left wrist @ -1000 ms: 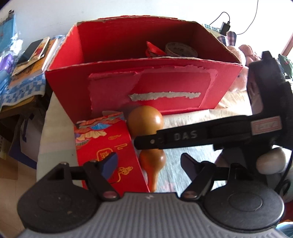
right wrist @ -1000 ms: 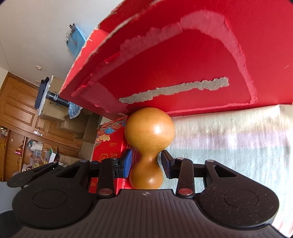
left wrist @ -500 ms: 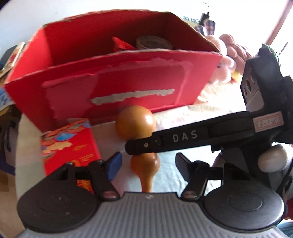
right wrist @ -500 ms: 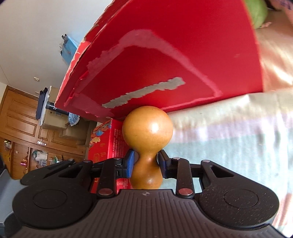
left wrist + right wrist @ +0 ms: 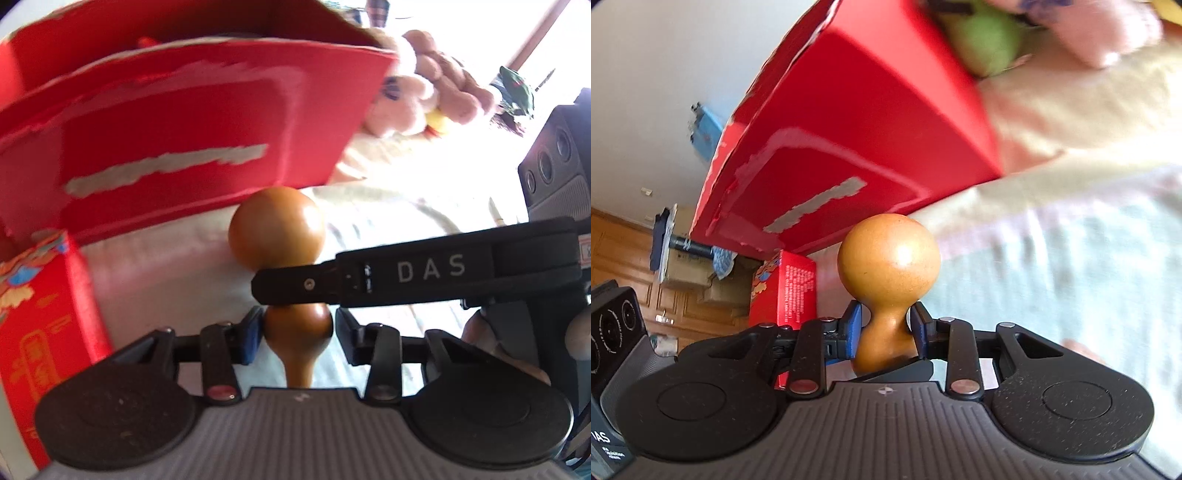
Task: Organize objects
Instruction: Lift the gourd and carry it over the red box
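A brown wooden gourd (image 5: pixel 277 225) (image 5: pixel 888 254) lies in front of the big red cardboard box (image 5: pixel 184 129) (image 5: pixel 868 129). My right gripper (image 5: pixel 886 325) is shut on the gourd's narrow neck; in the left wrist view one of its black fingers (image 5: pixel 406 273) crosses over that neck. My left gripper (image 5: pixel 298 328) straddles the gourd's smaller bulb. Its blue left pad touches the wood, and a thin gap shows at the right pad. The gourd's thin stem runs under the left gripper's body.
A small red printed carton (image 5: pixel 40 314) (image 5: pixel 790 291) stands left of the gourd. Pink plush toys (image 5: pixel 417 85) and a green ball (image 5: pixel 990 40) lie beyond the big box's right corner. A pale cloth (image 5: pixel 406 206) (image 5: pixel 1071 258) covers the surface.
My right gripper closed onto the gourd's neck. My left gripper moved right from the small carton to the gourd and narrowed its jaws around the smaller bulb. Both views swung right.
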`<state>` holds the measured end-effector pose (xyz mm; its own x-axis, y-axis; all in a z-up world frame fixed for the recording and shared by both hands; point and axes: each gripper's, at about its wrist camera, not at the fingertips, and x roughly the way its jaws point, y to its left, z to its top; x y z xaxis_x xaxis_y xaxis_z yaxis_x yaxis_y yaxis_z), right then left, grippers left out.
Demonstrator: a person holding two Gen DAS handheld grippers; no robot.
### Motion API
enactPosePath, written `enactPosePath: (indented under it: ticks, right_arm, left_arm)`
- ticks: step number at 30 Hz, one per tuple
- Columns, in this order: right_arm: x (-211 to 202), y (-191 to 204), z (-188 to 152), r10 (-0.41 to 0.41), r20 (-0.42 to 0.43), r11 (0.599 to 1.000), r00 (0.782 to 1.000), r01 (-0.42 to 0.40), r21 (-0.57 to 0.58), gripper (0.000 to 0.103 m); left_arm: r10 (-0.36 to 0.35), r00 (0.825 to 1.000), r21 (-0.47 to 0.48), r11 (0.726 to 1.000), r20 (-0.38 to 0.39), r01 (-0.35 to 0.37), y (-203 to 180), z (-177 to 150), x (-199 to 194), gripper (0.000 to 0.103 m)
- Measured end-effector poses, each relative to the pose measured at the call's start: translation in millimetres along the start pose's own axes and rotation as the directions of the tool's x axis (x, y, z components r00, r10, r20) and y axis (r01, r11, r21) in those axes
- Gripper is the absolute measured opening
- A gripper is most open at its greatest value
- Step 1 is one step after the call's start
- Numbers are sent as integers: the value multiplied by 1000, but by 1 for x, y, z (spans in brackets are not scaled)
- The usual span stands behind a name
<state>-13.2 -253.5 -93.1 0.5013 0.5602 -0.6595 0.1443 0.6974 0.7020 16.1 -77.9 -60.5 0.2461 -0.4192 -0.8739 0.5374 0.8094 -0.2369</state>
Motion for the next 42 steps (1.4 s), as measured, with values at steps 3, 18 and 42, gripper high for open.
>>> enactPosePath:
  ticks: [3,18,42]
  right_arm:
    - [-16,-3,-2,-18,28,1000,999,17,15,31]
    - [-98,15,2,-79,286,996,955,88,-19,31]
    - [-30,165,138,3,231,948,973,71,-309,31]
  left_arm:
    - [-21,1000,39,999,12,20,-16,5,-1,42]
    - [-146,980,235,966,135,112,-87,41,-39,42]
    - [-64,939,106,994,339,29,45,136,-126,42]
